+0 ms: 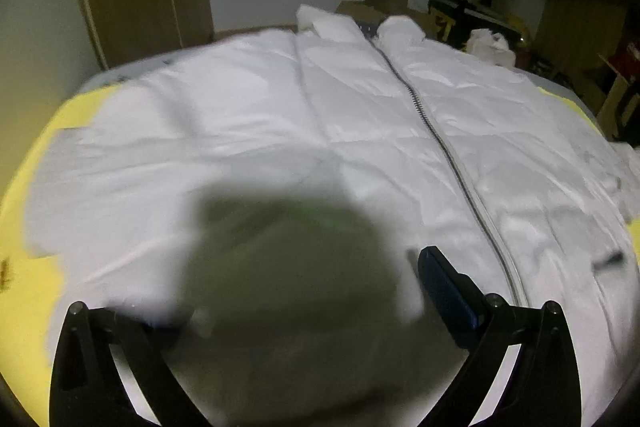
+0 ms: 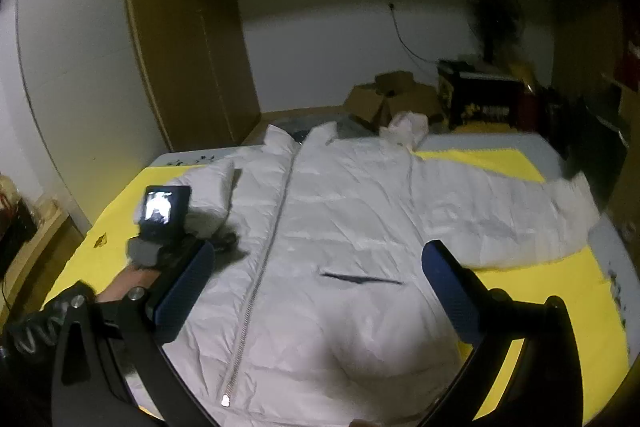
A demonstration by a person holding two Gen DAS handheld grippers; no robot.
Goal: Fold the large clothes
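A large white puffer jacket [image 2: 340,211] lies flat, zipped, on a yellow mat [image 2: 568,291]. Its zipper [image 2: 264,267] runs down the middle. One sleeve [image 2: 520,203] stretches out to the right; the left sleeve [image 2: 208,195] is folded in over the body. My right gripper [image 2: 316,291] is open above the jacket's lower front, near a dark pocket slit [image 2: 360,279]. In the right wrist view my left gripper [image 2: 192,251] sits over the jacket's left side. In the left wrist view the left gripper [image 1: 280,307] is wide open, with a blurred fold of white fabric [image 1: 288,291] between its fingers [image 1: 444,287].
A wooden wardrobe [image 2: 188,59] stands at the back left. Cardboard boxes [image 2: 384,99], a black-and-yellow case [image 2: 476,95] and a fan [image 2: 496,15] stand beyond the bed. A white bundle [image 2: 408,125] lies by the jacket's collar.
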